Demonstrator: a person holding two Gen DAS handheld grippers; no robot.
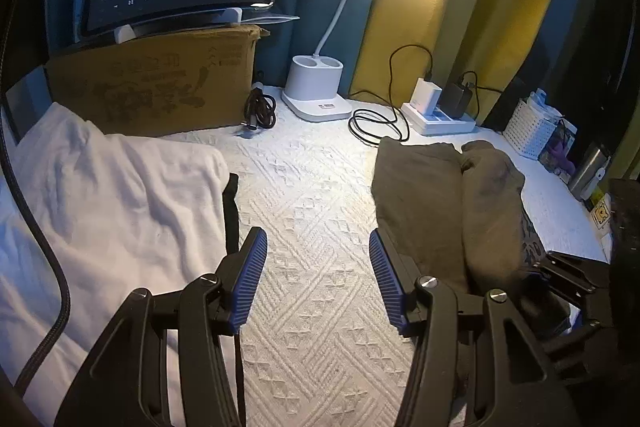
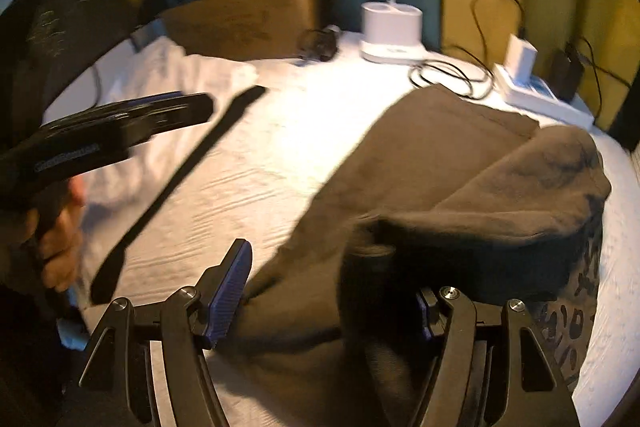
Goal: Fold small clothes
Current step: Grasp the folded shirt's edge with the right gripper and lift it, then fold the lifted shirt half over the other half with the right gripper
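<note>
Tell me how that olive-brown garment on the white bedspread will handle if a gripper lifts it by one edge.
The olive-brown garment will probably hang limp, since it already lies in soft folds. Its doubled-over top layer looks loose and may slide or unfold when lifted. It seems light for its size, and the textured white bedspread should grip it slightly if it is dragged.

light: lit desk lamp (image 1: 316, 83) | wall: yellow and teal curtains (image 1: 404, 27) | surface: white textured cloth (image 1: 312, 227)

White textured bedspread (image 1: 312, 211) carries a white garment (image 1: 112, 195), olive clothes (image 1: 432, 187), cardboard box (image 1: 160, 83) and lamp base (image 1: 316, 87)
</note>
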